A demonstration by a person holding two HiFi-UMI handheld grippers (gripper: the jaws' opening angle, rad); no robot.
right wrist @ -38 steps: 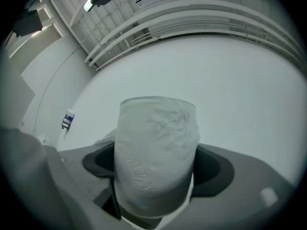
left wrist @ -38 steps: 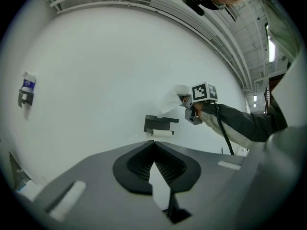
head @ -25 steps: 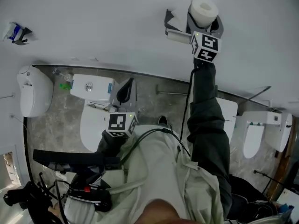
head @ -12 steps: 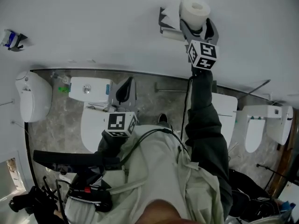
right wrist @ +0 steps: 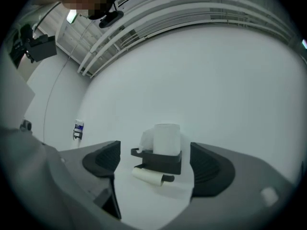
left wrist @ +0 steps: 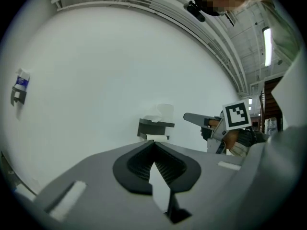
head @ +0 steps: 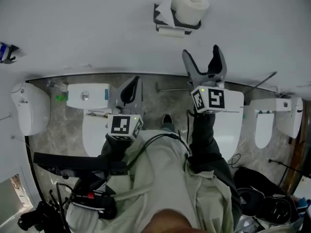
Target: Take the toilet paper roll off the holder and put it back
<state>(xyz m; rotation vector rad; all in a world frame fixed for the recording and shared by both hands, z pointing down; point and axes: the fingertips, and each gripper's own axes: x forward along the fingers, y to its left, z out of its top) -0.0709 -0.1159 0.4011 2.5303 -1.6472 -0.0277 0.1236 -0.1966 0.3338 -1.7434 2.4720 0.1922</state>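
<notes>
A white toilet paper roll (head: pixel 190 7) stands upright on top of the dark wall holder (head: pixel 165 24); a thinner white roll (head: pixel 171 32) lies on the bar beneath. In the right gripper view the roll (right wrist: pixel 166 139) and holder (right wrist: pixel 159 160) sit framed between the jaws, at a distance. My right gripper (head: pixel 205 61) is open and empty, below the holder and apart from it. My left gripper (head: pixel 129 92) is low by my body, its jaws closed together with nothing between them. The left gripper view shows the holder (left wrist: pixel 153 127) far off and the right gripper (left wrist: pixel 207 122).
A white wall (head: pixel 97 28) fills the upper view. Below are a toilet with its cistern (head: pixel 87 96), a second toilet (head: pixel 265 130) at right, and a wall unit (head: pixel 30 108) at left. A small blue-labelled wall fixture (head: pixel 6 51) hangs at far left. Cables and gear (head: pixel 77 193) lie near my legs.
My right gripper let go of the roll, leaving it standing on the holder, and drew back down and away with its jaws open. The left gripper stayed put.
</notes>
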